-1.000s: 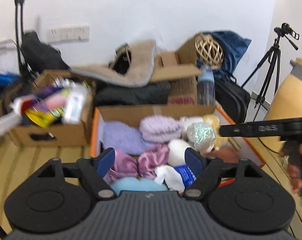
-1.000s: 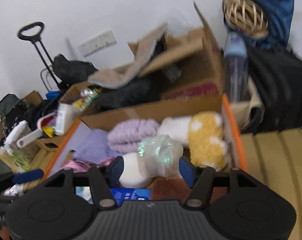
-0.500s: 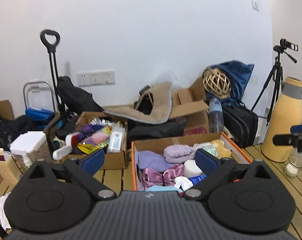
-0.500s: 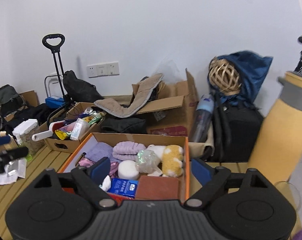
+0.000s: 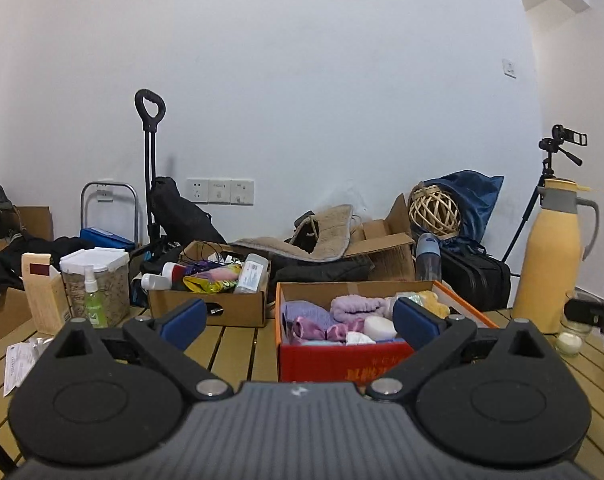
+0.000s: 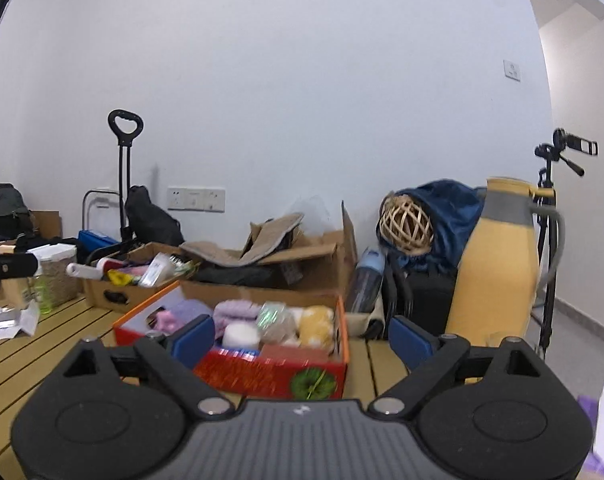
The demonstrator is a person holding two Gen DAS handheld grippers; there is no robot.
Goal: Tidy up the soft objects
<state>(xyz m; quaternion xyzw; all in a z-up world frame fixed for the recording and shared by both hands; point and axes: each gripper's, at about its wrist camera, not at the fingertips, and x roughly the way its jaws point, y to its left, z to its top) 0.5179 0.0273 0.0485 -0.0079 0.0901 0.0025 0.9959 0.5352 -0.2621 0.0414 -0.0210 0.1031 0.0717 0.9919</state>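
one red box of soft objects lies long axis toward the wall.

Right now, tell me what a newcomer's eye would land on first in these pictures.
Most striking is the red box in the middle of the slatted table, stuffed with soft things: a lilac knit bundle, a purple satin bow and a yellow plush. A tall yellow jug stands to its right. Both the left gripper and right gripper are open and empty in the foreground.
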